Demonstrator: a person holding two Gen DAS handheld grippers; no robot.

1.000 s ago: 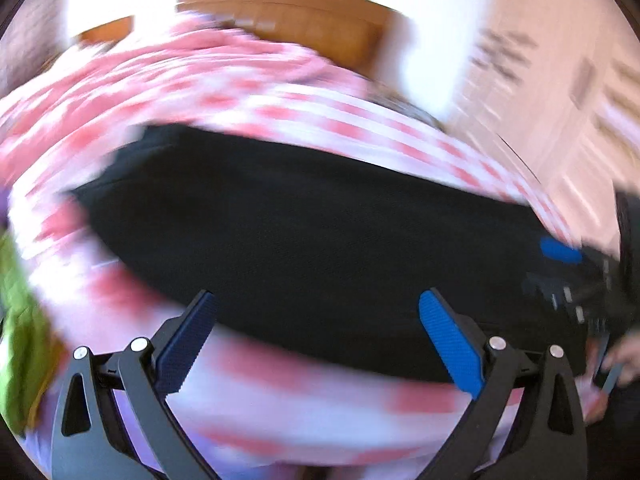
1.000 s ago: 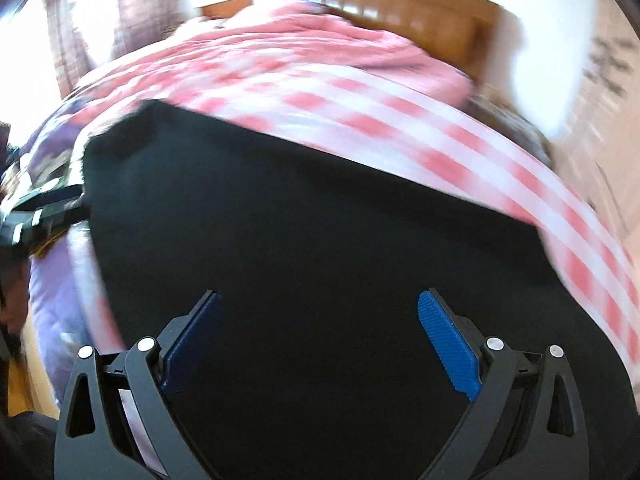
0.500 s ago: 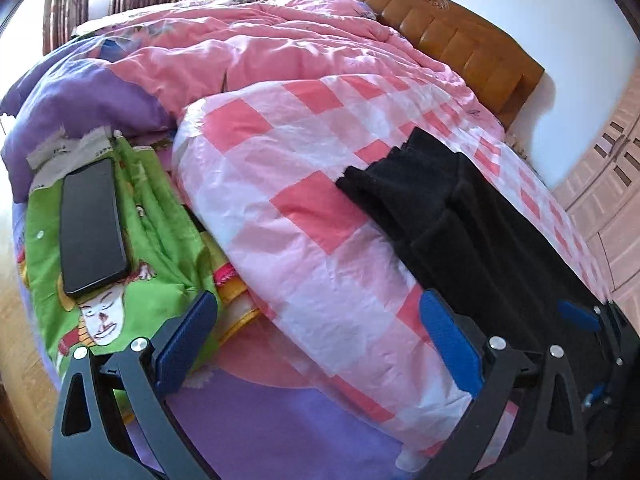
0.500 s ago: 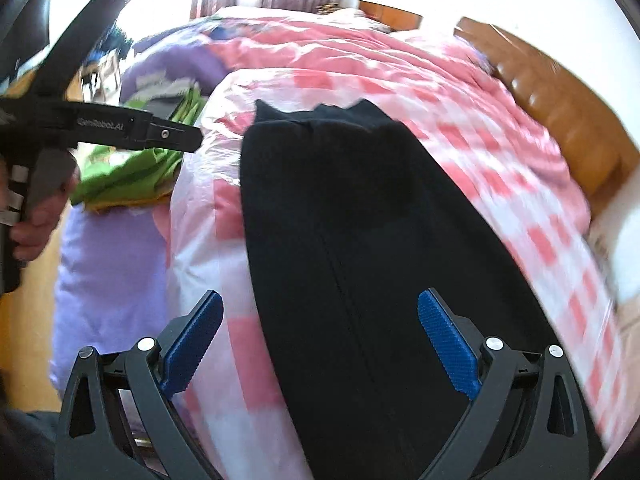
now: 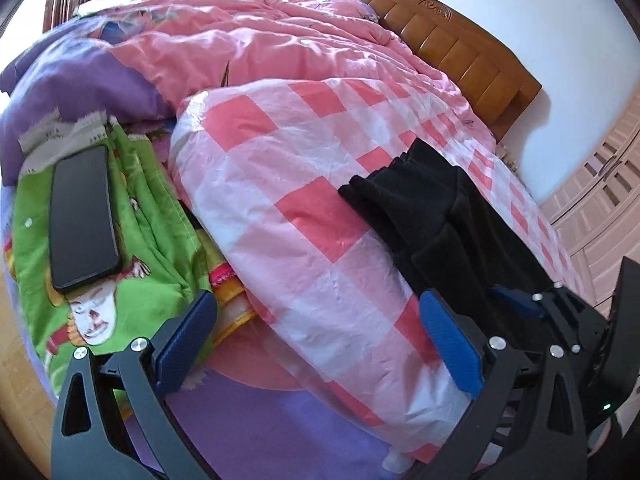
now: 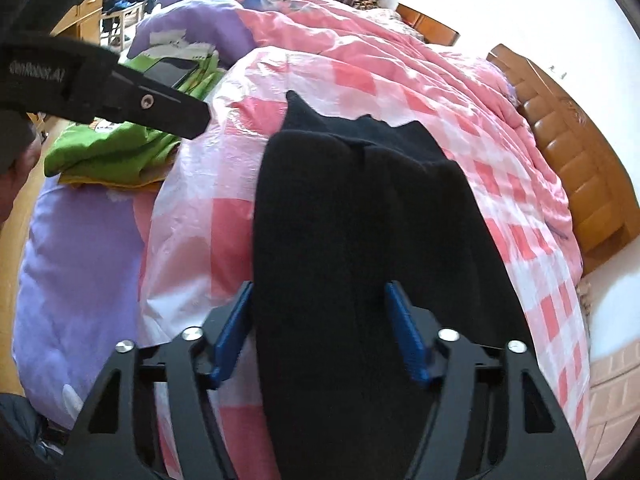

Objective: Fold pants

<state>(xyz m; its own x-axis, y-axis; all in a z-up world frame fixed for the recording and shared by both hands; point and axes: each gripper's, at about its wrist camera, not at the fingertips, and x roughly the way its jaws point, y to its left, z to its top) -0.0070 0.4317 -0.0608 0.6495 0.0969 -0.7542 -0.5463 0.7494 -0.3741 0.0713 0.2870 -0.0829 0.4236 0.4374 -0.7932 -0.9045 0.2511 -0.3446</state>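
The bed [image 5: 280,432] fills both views, its pink-and-white checked quilt [image 5: 304,184] humped under everything. On that quilt lie the black pants [image 6: 360,216], already doubled lengthwise into one long strip: in my right view they run from the centre down to the bottom edge, in my left view from right of centre to the lower right.

I judge them soft, thick and limp, light enough for one grip but sure to sag and slide over the slick quilt, so I should pinch through all layers at the near end, close to both side edges.

My right gripper [image 6: 320,336] has just been closing; its fingers [image 6: 404,340] straddle the strip's near end, seemingly touching its sides, though I cannot tell whether they pinch yet. My left gripper [image 5: 320,348] stands wide apart over the quilt's edge at lower centre, empty.

A dark phone [image 5: 82,220] rests on green fabric [image 5: 160,216] at left.
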